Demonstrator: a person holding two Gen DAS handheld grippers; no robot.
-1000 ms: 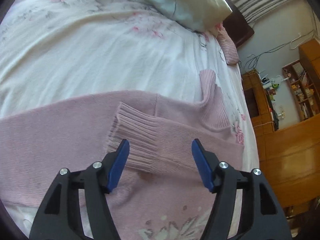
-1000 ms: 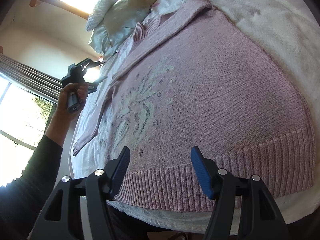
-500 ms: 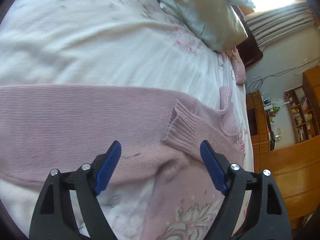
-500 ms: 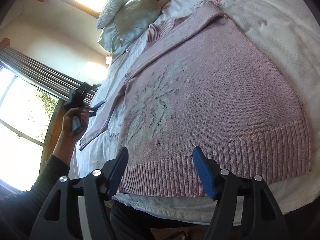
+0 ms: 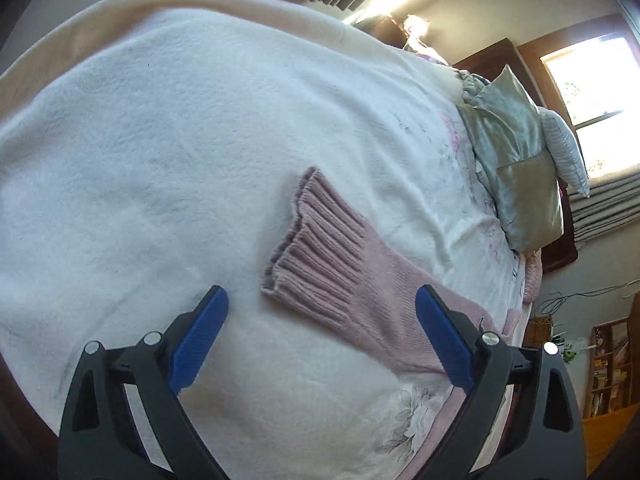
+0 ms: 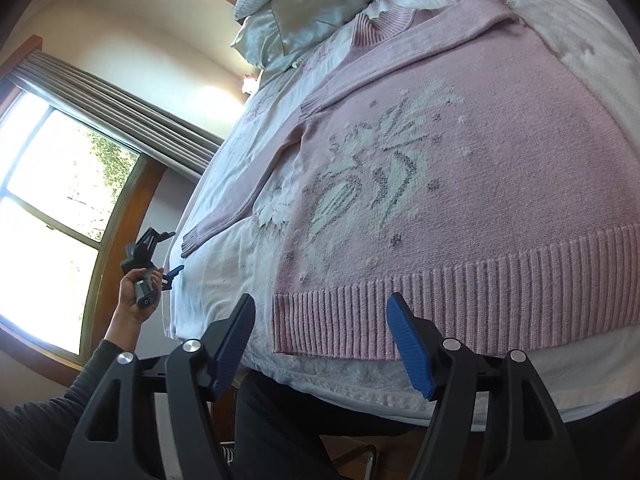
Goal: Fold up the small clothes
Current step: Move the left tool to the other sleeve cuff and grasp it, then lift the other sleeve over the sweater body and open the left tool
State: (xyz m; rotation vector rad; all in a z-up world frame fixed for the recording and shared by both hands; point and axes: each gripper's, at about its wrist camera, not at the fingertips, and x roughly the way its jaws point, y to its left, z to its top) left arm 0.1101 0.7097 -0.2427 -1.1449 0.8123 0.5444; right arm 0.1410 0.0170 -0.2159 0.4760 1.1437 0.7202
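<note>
My left gripper (image 5: 320, 332) gapes wide over the sweater (image 6: 460, 184) cuff (image 5: 316, 260); right gripper (image 6: 320, 336) wide above its hem (image 6: 480, 284)

A white-covered bed (image 6: 224, 292) carries a spread pink sweater (image 6: 500, 168) and pillows (image 6: 316, 4).

left tongs (image 5: 320, 320) agape, right tongs (image 6: 320, 332) agape

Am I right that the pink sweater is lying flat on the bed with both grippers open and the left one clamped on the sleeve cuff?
Not quite. In the left wrist view the left gripper is open with the sleeve cuff lying free ahead of its fingers. The pink sweater does lie flat on the bed, and the right gripper is open.
</note>
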